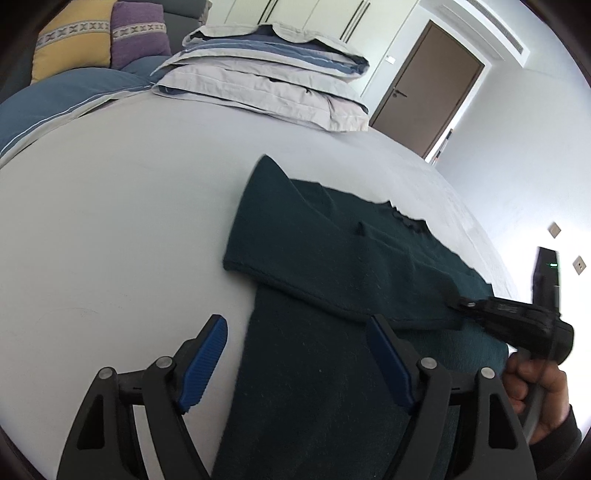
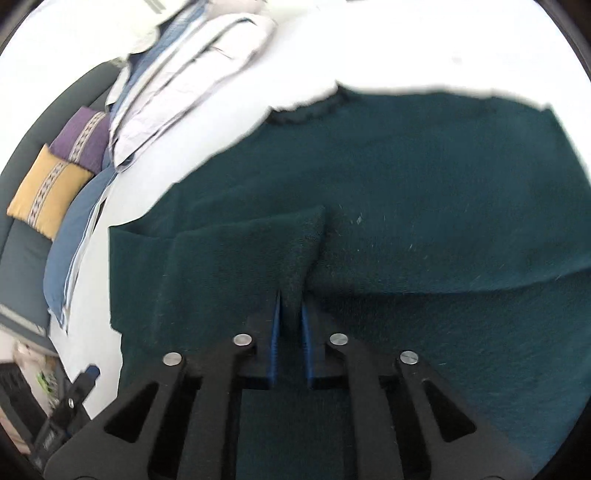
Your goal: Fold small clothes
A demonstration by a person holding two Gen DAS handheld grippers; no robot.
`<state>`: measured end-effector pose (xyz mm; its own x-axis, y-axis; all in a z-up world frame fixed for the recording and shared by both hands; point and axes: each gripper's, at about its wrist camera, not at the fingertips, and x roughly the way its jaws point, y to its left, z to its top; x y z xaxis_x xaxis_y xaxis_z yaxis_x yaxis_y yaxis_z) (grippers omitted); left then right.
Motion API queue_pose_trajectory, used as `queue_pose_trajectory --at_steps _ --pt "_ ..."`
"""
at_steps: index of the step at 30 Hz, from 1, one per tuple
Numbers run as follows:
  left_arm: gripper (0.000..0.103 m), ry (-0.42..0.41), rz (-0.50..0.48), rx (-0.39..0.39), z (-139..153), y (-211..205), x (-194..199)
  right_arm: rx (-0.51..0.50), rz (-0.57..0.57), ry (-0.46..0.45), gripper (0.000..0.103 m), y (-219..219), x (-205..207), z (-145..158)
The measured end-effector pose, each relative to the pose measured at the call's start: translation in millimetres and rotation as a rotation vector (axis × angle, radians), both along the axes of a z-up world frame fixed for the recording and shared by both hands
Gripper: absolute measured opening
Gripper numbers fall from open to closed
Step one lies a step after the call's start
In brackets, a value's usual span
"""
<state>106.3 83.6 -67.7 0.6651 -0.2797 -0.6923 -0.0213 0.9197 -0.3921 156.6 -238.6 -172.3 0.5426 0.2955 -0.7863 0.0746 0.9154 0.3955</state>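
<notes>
A dark green sweater (image 1: 332,258) lies on the white bed, one sleeve folded across its body. My left gripper (image 1: 295,328) is open and empty, its blue pads (image 1: 207,362) just above the sweater's lower part. My right gripper (image 2: 291,295) is shut on a pinched fold of the sweater (image 2: 406,184) and lifts that fold slightly. The right gripper also shows in the left wrist view (image 1: 454,304) at the sweater's right edge, held by a hand.
A stack of folded grey and blue bedding (image 1: 273,74) sits at the head of the bed (image 1: 110,221). Yellow (image 1: 70,40) and purple (image 1: 138,33) cushions lie behind it. A brown door (image 1: 424,88) stands beyond the bed.
</notes>
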Motion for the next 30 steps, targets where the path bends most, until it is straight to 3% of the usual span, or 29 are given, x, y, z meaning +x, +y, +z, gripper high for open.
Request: queue_pose_trajectory --at_steps 4,9,12,16,23,26,30 --pt "0.079 -0.013 0.013 -0.005 5.8 4.9 6.8 -0.084 0.034 -0.106 0.006 -2.9 1.8 48.4" --pt "0.079 -0.023 0.032 0.020 10.4 10.5 22.6 -0.133 0.013 -0.144 0.006 -27.5 11.5 68.5" --pt "0.074 -0.017 0.048 0.042 9.8 14.8 38.3 -0.135 -0.025 -0.119 0.006 -51.7 20.3 59.1" --pt "0.066 0.025 0.059 0.062 5.5 19.6 68.9 -0.114 -0.070 -0.036 0.006 -83.1 31.7 18.4" --pt "0.066 0.089 0.045 0.128 -6.8 11.6 137.3 -0.078 -0.093 -0.027 0.006 -99.2 31.8 -15.0" --pt "0.066 0.106 0.029 0.209 -17.8 -3.4 168.1 -0.095 -0.074 -0.026 0.007 -96.7 33.2 -20.9" --pt "0.066 0.158 0.019 0.208 -30.6 -11.6 199.2 -0.087 -0.054 -0.030 0.010 -97.6 31.2 -22.3"
